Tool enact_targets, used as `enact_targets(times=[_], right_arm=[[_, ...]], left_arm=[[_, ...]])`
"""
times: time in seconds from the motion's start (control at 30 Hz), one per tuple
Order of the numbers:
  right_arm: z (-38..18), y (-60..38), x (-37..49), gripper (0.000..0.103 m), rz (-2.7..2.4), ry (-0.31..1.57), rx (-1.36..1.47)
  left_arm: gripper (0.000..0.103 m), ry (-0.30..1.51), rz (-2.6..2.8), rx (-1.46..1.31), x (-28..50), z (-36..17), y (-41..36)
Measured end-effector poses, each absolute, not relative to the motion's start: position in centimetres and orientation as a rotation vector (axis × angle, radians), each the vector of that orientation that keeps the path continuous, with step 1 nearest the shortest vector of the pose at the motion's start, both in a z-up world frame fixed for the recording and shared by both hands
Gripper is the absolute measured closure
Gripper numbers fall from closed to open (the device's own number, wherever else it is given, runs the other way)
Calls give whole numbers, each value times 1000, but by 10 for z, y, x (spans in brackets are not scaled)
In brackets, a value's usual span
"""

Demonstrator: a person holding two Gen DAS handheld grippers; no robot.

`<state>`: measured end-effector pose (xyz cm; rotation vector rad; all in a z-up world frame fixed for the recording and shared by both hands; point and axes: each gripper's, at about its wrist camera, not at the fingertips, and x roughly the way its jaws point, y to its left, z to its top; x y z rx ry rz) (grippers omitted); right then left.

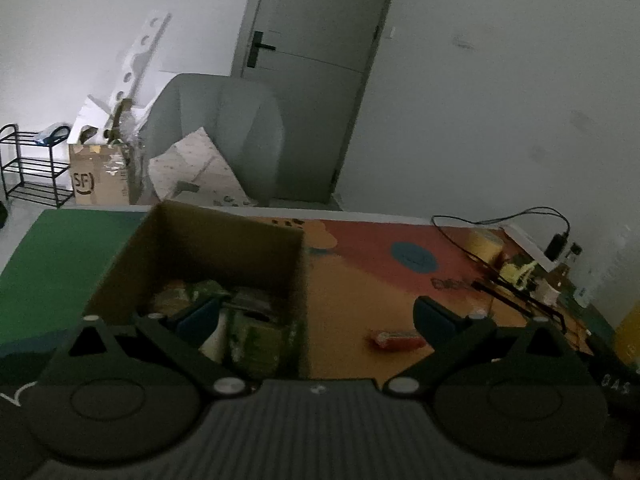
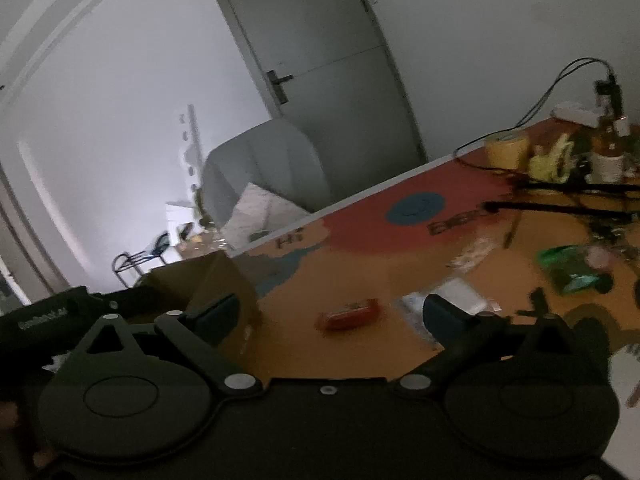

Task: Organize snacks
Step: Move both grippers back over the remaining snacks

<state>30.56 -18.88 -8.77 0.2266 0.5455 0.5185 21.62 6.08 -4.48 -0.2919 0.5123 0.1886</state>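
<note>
Snack packets [image 1: 256, 332], mostly green, fill the open cardboard box [image 1: 208, 240].

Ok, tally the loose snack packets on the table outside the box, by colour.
Red packet: 1
Green packet: 1
Clear or silvery packets, blurred: 2, as far as shows
Total: 4

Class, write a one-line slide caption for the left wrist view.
Open left gripper hovers over a cardboard box of green snack packs, a red snack pack lying on the orange table.
</note>
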Motion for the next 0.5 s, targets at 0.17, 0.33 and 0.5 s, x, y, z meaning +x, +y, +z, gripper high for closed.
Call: enact_targets(times=[0.17,0.33,0.5], right_arm=[[-91,-204,306,1,487,547,229],[-94,-225,307,0,458,546,239],[-96,-242,309,0,432,541,236]], left_arm=[[0,519,154,-285,223,-47,45],[0,525,123,-275,229,-49,31],[0,529,116,-271,235,-52,18]])
